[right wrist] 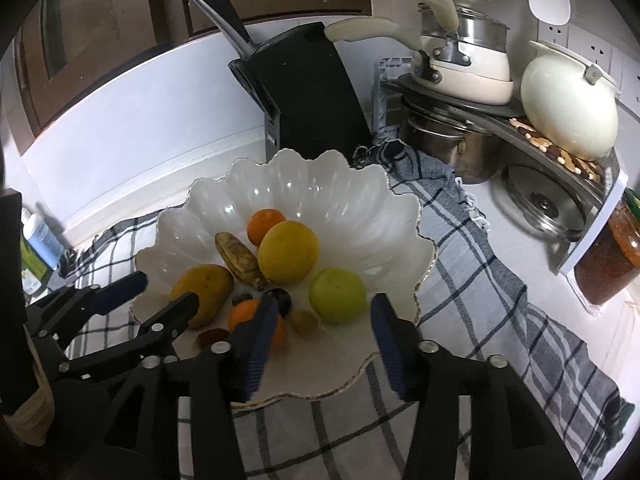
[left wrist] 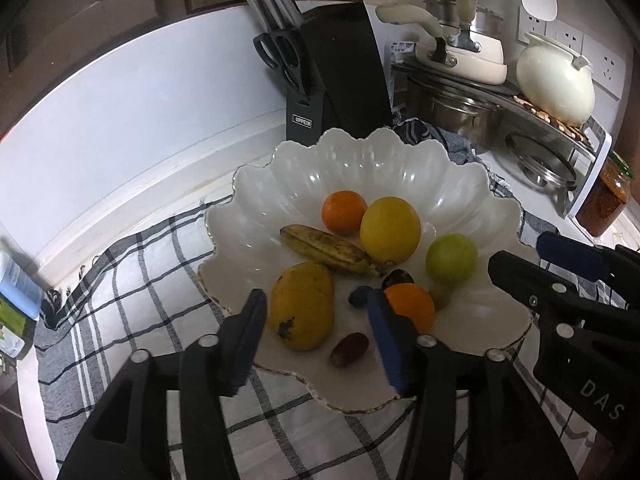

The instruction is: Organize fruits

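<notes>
Your left gripper (left wrist: 316,332) hangs over the near rim of the scalloped white bowl (left wrist: 400,168), jaws partly spread and holding nothing. The mango (left wrist: 302,306) lies in the bowl just beyond that gap, next to your left finger, and a brown date (left wrist: 349,350) sits between the fingers, untouched. The near orange (left wrist: 412,304) shows just past your right-hand finger of that gripper.

Your right gripper (right wrist: 324,328) also stands partly open and empty over the same rim. The green fruit (right wrist: 337,295) lies just ahead of its gap, with a small yellowish fruit (right wrist: 304,321) beside it.

Deeper in the bowl lie a spotted banana (left wrist: 330,250), a big yellow fruit (left wrist: 390,229) and a far orange (left wrist: 344,213). The bowl rests on a checked cloth (left wrist: 132,280). Behind the bowl stands a black knife block (left wrist: 340,76); to the bowl's right are stacked pots (right wrist: 460,64).
</notes>
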